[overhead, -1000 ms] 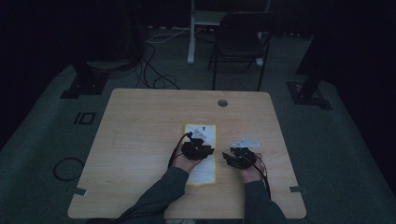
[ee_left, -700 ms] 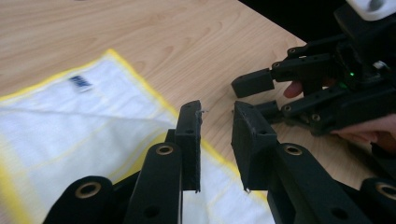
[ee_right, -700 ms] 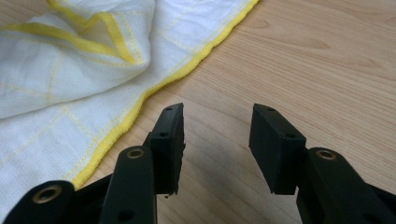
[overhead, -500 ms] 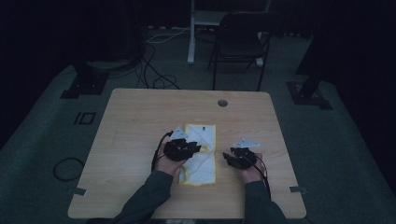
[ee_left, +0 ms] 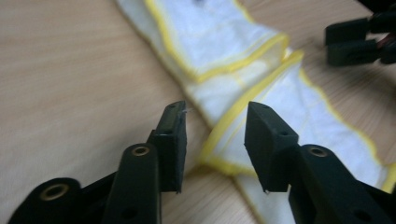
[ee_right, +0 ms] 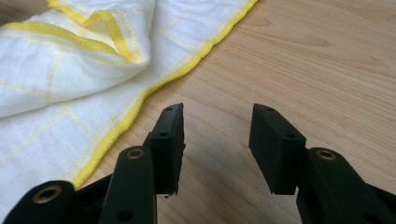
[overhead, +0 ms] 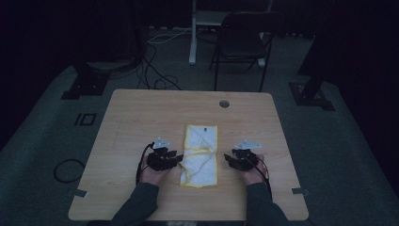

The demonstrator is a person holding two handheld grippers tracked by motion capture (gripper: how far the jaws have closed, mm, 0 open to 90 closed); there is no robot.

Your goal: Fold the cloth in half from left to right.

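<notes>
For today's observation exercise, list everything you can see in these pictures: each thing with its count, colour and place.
table: one, light wood, centre
cloth: one, white with yellow edging, folded, on the table between the grippers
hole: one, round, table's far edge
chair: one, dark, beyond the table
cables: several, dark, floor beyond the table
left gripper: one, black, open, at the cloth's left edge
right gripper: one, black, open, over bare wood right of the cloth
sleeves: two, dark, near edge

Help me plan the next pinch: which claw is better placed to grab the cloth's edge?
Left, probably. The left claw stands open with the cloth's yellow hem right between its jaws. The right claw is open over bare table, beside the cloth.
</notes>
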